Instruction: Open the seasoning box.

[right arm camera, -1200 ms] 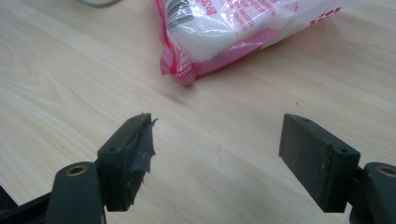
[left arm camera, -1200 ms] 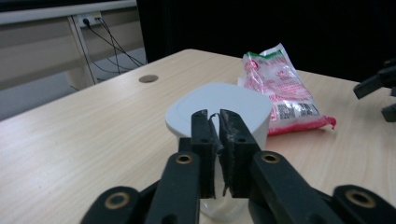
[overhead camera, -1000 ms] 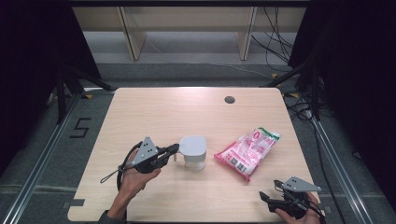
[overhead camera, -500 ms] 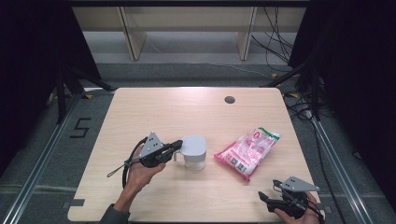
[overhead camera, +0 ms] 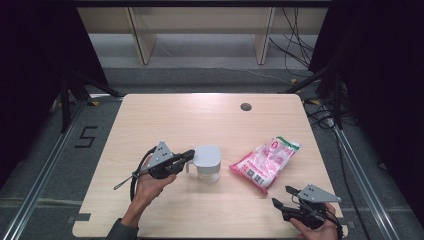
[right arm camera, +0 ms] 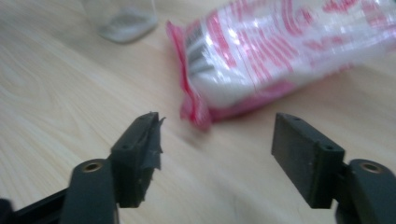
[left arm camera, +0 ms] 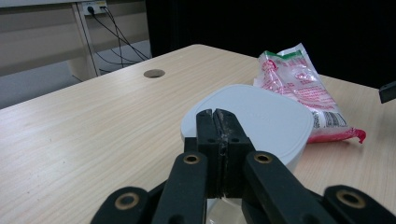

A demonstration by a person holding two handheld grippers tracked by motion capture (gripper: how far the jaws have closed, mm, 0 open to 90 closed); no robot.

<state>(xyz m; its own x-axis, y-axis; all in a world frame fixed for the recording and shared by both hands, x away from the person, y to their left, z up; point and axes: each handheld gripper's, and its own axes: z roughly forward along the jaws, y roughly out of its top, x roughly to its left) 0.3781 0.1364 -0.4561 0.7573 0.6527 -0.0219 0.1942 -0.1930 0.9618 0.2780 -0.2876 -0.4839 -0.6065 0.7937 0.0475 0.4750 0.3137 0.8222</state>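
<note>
A clear jug with a white lid [overhead camera: 209, 162] stands on the wooden table [overhead camera: 200, 120], left of centre near the front. My left gripper [overhead camera: 190, 155] is shut, its tips at the jug's left side by the handle. In the left gripper view the jaws [left arm camera: 216, 114] are pressed together just in front of the lid [left arm camera: 271, 121]; whether anything thin is pinched between them I cannot tell. A pink and white plastic bag [overhead camera: 265, 162] lies to the right of the jug. My right gripper [overhead camera: 281, 196] is open near the front right corner; its jaws [right arm camera: 217, 140] have just been closing, with nothing between them, and they point at the bag [right arm camera: 280, 51].
A round cable hole [overhead camera: 245, 106] sits in the table's far right part. Bare tabletop stretches behind the jug and bag. Metal rails [overhead camera: 45, 175] run along the floor beside the table, and cables [overhead camera: 295, 30] lie behind it.
The left hand has tilted a little while its tips stay at the jug. The right gripper's jaws stand a bit narrower and the hand has edged slightly left.
</note>
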